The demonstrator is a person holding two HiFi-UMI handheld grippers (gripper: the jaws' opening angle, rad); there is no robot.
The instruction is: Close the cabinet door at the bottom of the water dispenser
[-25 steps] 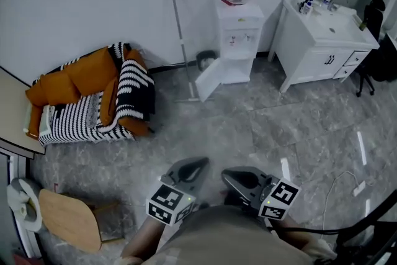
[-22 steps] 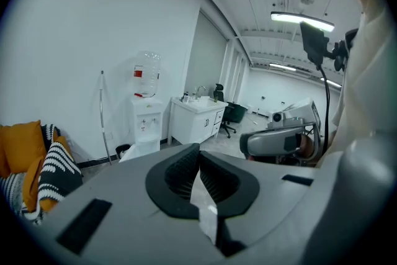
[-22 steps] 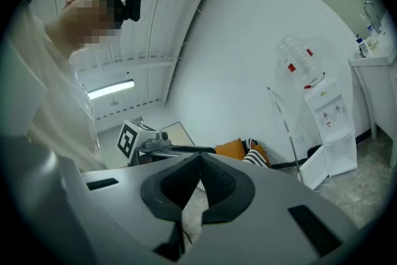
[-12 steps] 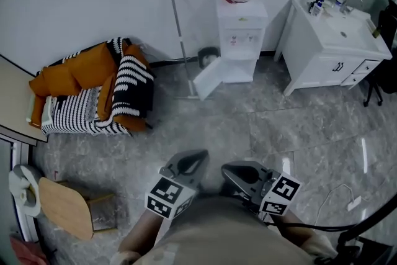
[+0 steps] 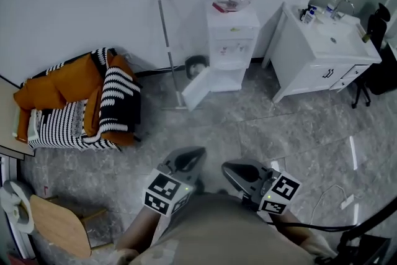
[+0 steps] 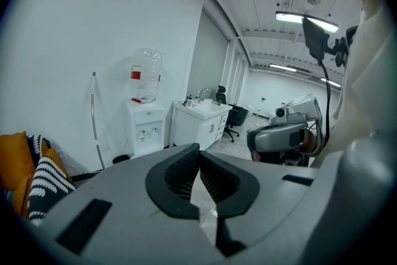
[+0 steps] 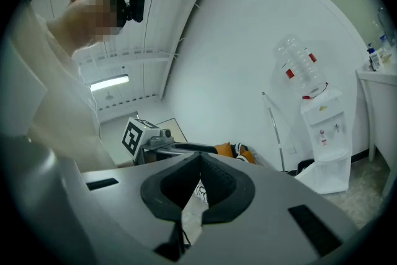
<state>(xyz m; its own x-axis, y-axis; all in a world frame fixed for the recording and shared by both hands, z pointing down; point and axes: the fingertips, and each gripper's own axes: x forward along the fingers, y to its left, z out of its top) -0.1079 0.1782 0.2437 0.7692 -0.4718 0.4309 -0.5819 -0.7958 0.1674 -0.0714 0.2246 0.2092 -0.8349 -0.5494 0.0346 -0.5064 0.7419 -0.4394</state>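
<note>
A white water dispenser [image 5: 231, 40] with a clear bottle on top stands against the far wall. Its bottom cabinet door [image 5: 196, 89] hangs open, swung out to the left. The dispenser [image 6: 144, 127] shows far off in the left gripper view, and the dispenser [image 7: 324, 133] with its open door [image 7: 317, 178] shows in the right gripper view. My left gripper [image 5: 192, 154] and right gripper [image 5: 231, 169] are low in the head view, close to my body, several floor tiles from the dispenser. Both are shut with nothing between the jaws.
A mop [image 5: 166, 40] leans on the wall left of the dispenser, with a small dark bin [image 5: 196, 65] beside it. A white sink cabinet [image 5: 322, 56] stands to the right. Orange and striped cushions [image 5: 77, 102] lie at left, a wooden stool [image 5: 56, 229] at lower left. A cable [image 5: 329, 195] lies on the grey tiles.
The whole scene has shifted in the head view as I walk; the dispenser has moved slightly left and looks a bit nearer. Both grippers stay shut in front of me.
</note>
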